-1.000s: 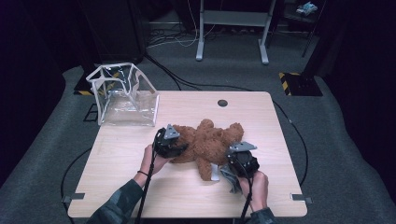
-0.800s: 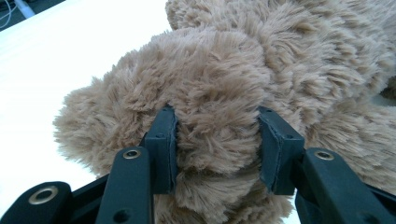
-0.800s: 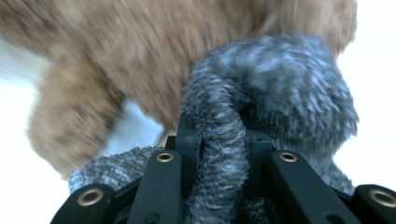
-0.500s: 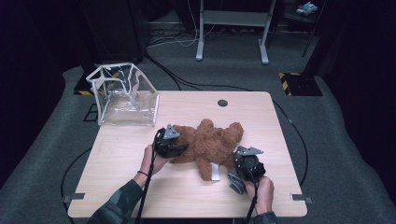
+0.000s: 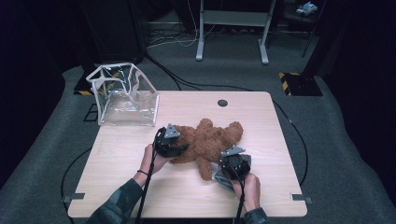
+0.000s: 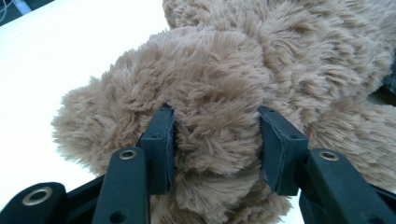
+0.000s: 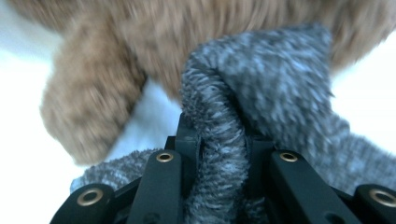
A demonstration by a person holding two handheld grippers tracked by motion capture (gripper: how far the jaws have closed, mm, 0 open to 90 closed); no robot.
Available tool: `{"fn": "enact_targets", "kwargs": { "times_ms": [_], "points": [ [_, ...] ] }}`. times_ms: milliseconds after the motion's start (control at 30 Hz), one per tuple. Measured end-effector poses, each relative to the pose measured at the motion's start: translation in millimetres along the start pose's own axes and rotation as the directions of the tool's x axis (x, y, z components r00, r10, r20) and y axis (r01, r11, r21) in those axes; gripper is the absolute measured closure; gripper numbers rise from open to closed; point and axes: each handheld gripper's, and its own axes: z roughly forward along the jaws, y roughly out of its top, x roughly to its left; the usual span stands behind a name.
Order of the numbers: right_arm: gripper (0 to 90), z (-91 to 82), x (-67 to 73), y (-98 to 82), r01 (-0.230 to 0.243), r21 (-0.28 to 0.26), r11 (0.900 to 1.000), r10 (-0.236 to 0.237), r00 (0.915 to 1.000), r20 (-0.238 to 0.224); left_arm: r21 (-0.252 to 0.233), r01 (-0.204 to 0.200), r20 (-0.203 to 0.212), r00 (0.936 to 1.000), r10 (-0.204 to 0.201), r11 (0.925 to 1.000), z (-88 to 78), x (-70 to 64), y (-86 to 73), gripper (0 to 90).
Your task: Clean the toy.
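With the left tongs (image 6: 215, 140) clamped on the teddy bear (image 5: 210, 140) and the right tongs (image 7: 223, 154) pinching what looks like a grey knit garment (image 7: 275, 93) near the desk's (image 5: 261, 112) front edge, the knit may snag on the plush leg.

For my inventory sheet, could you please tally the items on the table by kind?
Brown plush teddy bear: 1
Grey knitted cloth: 1
Clear plastic bag with white trim: 1
Total: 3

One brown teddy bear (image 5: 210, 142), one grey knit cloth (image 7: 280, 98), one clear bag (image 5: 123, 95) (white-edged), two claws.
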Motion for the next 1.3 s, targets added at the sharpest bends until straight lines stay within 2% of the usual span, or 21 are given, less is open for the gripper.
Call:
{"fn": "enact_targets", "kwargs": {
  "times_ms": [67, 133, 267, 300, 367, 467, 567, 633, 700, 767, 833, 933, 1100, 1167, 1233, 1300],
  "points": [
    [73.9, -0.7, -1.3, -5.7, 0.018, 0.003, 1.000, -0.018, 0.9998, 0.002, 0.003, -0.001, 0.001, 1.0000, 0.001, 1.0000, -0.2, 0.4, 0.1, 50.8],
    [74.0, -5.5, -1.6, -9.3, 0.003, 0.020, 1.000, -0.003, 1.0000, -0.003, 0.001, 0.007, 0.007, 1.0000, -0.007, 1.0000, -0.1, 1.0, 0.1, 49.9],
    [74.0, -10.5, -5.3, -13.1, 0.011, 0.062, 0.998, -0.010, 0.9998, -0.017, 0.005, 0.005, 0.013, 0.9999, -0.005, 1.0000, -0.3, 2.0, 0.2, 48.2],
    [74.0, -12.8, -5.1, -12.9, -0.003, 0.069, 0.998, 0.004, 0.9999, -0.015, 0.009, 0.003, 0.013, 0.9999, -0.003, 1.0000, -0.5, 2.2, 0.4, 47.7],
    [73.8, -17.2, -4.3, -10.1, 0.001, 0.069, 0.998, 0.000, 0.9999, -0.016, 0.013, 0.001, 0.014, 0.9999, -0.001, 0.9999, -0.5, 2.5, 0.4, 46.7],
    [73.5, -26.2, -1.6, -2.5, 0.018, 0.009, 1.000, -0.017, 0.9995, -0.026, 0.020, -0.002, 0.018, 0.9998, 0.002, 0.9998, -0.4, 2.6, 0.9, 45.1],
    [73.5, -33.0, 2.7, 9.7, 0.020, -0.057, 0.998, -0.021, 0.9997, -0.012, 0.024, 0.001, 0.017, 0.9999, -0.001, 0.9997, 1.0, 1.2, 1.7, 40.8],
    [73.5, -28.5, 1.5, 13.8, 0.011, -0.058, 0.998, -0.012, 0.9999, -0.009, 0.038, -0.007, 0.011, 0.9999, 0.006, 0.9993, 2.6, -1.2, 3.0, 36.4],
    [73.5, -18.4, -1.2, 13.6, 0.007, -0.038, 0.999, -0.008, 0.9999, -0.008, 0.054, -0.033, -0.007, 0.9994, 0.034, 0.9980, 5.0, -4.3, 4.2, 30.6],
    [73.6, -8.2, -4.2, 8.3, -0.001, -0.005, 1.000, 0.001, 1.0000, -0.006, 0.061, -0.046, -0.018, 0.9988, 0.047, 0.9971, 7.3, -8.5, 4.9, 25.3],
    [73.8, -1.7, -7.9, -0.5, -0.014, 0.007, 1.000, 0.014, 0.9998, -0.014, 0.061, -0.052, -0.017, 0.9984, 0.053, 0.9968, 7.9, -9.8, 5.1, 21.5],
    [73.8, -3.6, -9.9, -5.5, -0.032, 0.006, 0.999, 0.032, 0.9992, -0.025, 0.057, -0.052, -0.010, 0.9986, 0.052, 0.9971, 7.3, -9.3, 5.0, 20.2],
    [73.7, -4.5, -10.0, -3.8, -0.021, 0.048, 0.999, 0.022, 0.9991, -0.036, 0.051, -0.044, 0.000, 0.9990, 0.044, 0.9977, 6.6, -8.2, 4.4, 20.1],
    [73.6, -5.9, -11.5, 0.7, -0.013, 0.049, 0.999, 0.015, 0.9989, -0.044, 0.049, -0.042, 0.003, 0.9991, 0.042, 0.9979, 6.6, -8.5, 4.4, 18.4],
    [73.5, -11.7, -8.6, 6.2, -0.020, 0.020, 1.000, 0.021, 0.9989, -0.041, 0.050, -0.063, -0.017, 0.9978, 0.064, 0.9968, 5.7, -11.5, 5.0, 14.5],
    [73.4, -18.0, -3.6, 12.4, 0.000, -0.022, 1.000, 0.000, 0.9997, -0.025, 0.029, -0.064, -0.032, 0.9974, 0.065, 0.9975, 5.3, -14.2, 5.0, 10.6]
  ]
}}
